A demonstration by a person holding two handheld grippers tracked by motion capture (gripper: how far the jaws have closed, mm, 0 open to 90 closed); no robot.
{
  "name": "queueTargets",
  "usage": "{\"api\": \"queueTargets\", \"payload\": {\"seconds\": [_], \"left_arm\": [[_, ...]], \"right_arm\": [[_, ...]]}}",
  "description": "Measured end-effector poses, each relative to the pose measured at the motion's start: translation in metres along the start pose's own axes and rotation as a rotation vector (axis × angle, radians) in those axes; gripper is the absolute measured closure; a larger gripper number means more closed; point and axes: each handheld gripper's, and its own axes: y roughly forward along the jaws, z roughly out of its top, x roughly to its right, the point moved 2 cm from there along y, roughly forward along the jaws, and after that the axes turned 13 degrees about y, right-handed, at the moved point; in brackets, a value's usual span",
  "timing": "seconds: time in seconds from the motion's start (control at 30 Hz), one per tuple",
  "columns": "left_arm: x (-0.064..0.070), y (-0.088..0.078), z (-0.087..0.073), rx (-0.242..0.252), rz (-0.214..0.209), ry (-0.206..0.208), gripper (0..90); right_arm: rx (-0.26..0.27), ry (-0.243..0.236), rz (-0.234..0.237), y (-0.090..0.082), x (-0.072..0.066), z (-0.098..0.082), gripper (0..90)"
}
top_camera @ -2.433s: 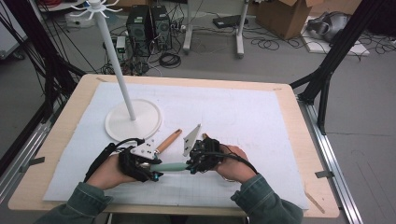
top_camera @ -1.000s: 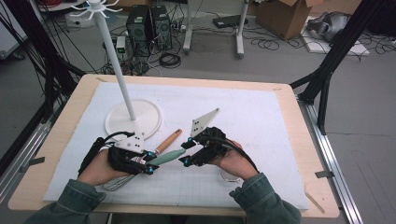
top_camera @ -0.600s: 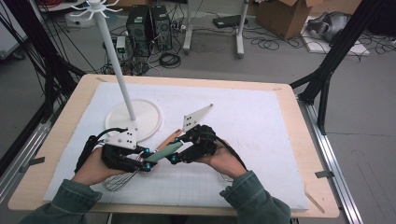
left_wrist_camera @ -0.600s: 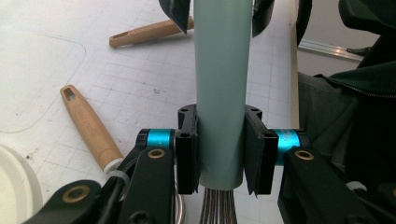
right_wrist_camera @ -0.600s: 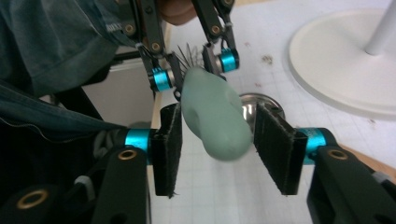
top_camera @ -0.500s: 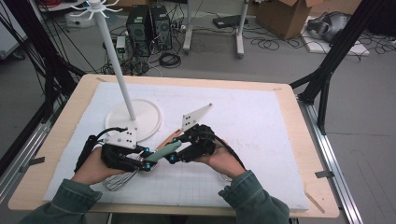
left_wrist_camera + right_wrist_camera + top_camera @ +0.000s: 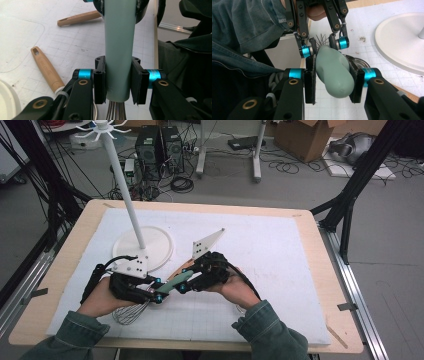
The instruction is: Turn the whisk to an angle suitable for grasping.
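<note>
A whisk with a pale green handle (image 7: 172,281) is held level above the white mat between both hands. My left gripper (image 7: 157,295) is shut on the handle (image 7: 118,50) just above the wire loops (image 7: 130,312). My right gripper (image 7: 182,285) faces it from the other side. Its jaws have just been closing, and their pads now press on the handle's rounded free end (image 7: 334,75). In the right gripper view the left gripper (image 7: 323,45) shows beyond that end, with the wires (image 7: 322,38) behind it.
A white stand with a round base (image 7: 157,247) and a tall pole (image 7: 125,185) rises just behind my left hand. Two wooden utensil handles (image 7: 47,70) (image 7: 80,18) lie on the mat (image 7: 280,270) under the whisk. A person's dark green sleeves (image 7: 270,335) reach in from the near edge.
Both hands have shifted left and toward the stand with the whisk. The right gripper has come onto the handle's free end and its jaws have narrowed onto it.
</note>
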Motion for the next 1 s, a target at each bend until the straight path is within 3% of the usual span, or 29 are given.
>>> {"api": "queueTargets", "payload": {"seconds": [0.2, 0.4, 0.47, 0.57, 0.87, 0.97, 1.0], "left_arm": [[-0.001, 0.002, 0.006, -0.001, -0.008, -0.006, 65.2], [-0.001, 0.003, 0.011, -0.014, -0.01, 0.004, 69.2], [-0.001, 0.001, 0.011, -0.015, -0.006, 0.007, 69.2], [-0.002, -0.005, 0.012, 0.012, 0.002, -0.009, 69.3], [-0.007, -0.028, 0.014, 0.078, 0.039, -0.036, 69.3], [-0.011, -0.039, 0.015, 0.095, 0.07, -0.048, 69.3], [-0.011, -0.039, 0.015, 0.095, 0.07, -0.048, 69.3]], "right_arm": [[0.002, -0.006, -0.003, 0.0, -0.002, 0.001, 65.7], [0.007, 0.004, 0.002, -0.001, -0.003, 0.002, 64.0], [0.03, 0.006, -0.001, -0.004, -0.004, 0.001, 55.4], [0.062, 0.005, -0.002, -0.01, -0.004, 0.001, 52.7], [0.131, 0.04, -0.068, -0.041, -0.001, -0.011, 42.9], [0.181, 0.073, -0.127, -0.058, 0.004, -0.019, 36.2], [0.181, 0.073, -0.127, -0.058, 0.004, -0.019, 36.2]]}}
